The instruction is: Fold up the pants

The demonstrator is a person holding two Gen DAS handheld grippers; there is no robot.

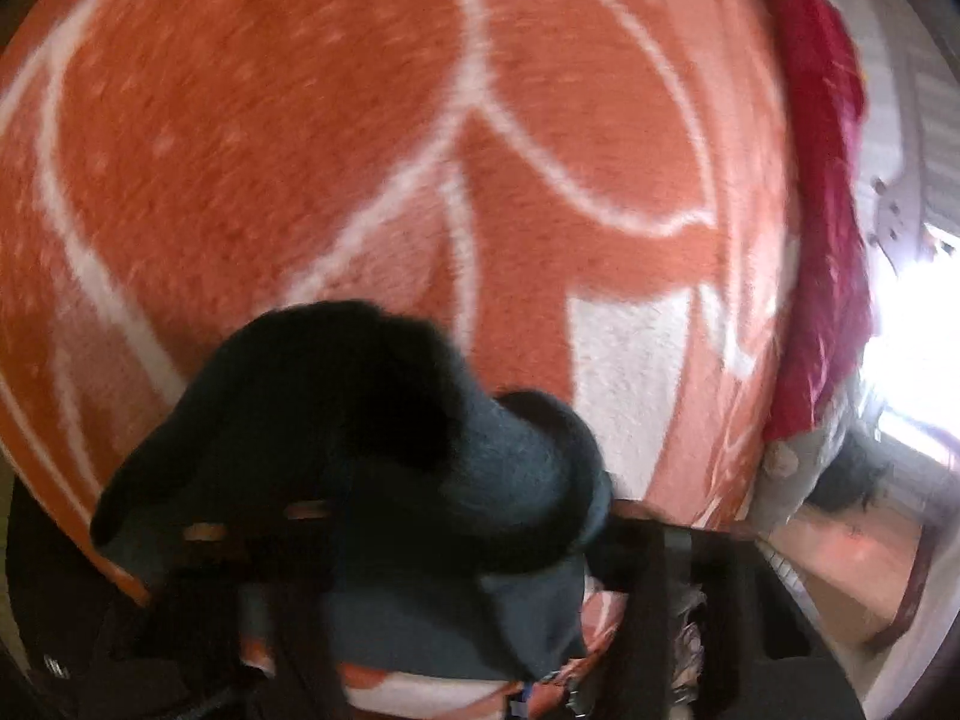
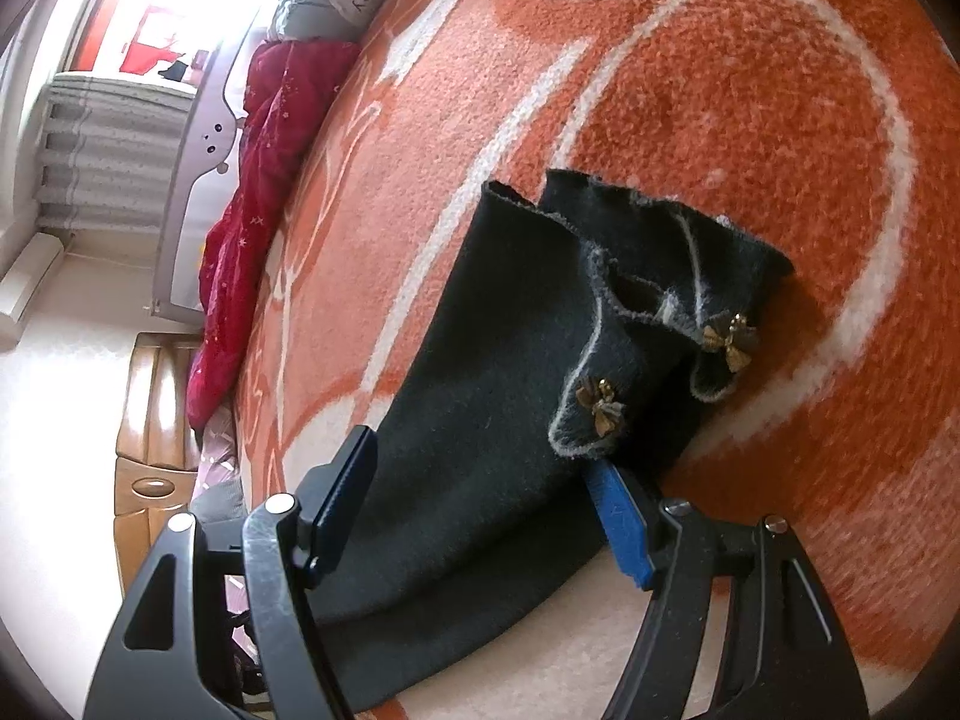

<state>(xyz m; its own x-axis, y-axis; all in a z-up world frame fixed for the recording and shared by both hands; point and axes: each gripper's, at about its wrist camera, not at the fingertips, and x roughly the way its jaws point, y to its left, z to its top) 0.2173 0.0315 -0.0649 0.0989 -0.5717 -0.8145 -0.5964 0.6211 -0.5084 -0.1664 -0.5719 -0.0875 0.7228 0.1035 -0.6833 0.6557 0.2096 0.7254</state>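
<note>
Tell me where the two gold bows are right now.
In the right wrist view, right of centre: both gold bows sit on the dark pants' cuffs, on the orange blanket.

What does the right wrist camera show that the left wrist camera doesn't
Only the right wrist view shows the pant cuffs with two gold bows, lying flat, and the right claw open astride the pants. Only the left wrist view shows a bunched fold of the dark pants lifted over the left claw, hiding its fingers. Both show the orange and white blanket, the red cloth along its edge and the bright window.
</note>
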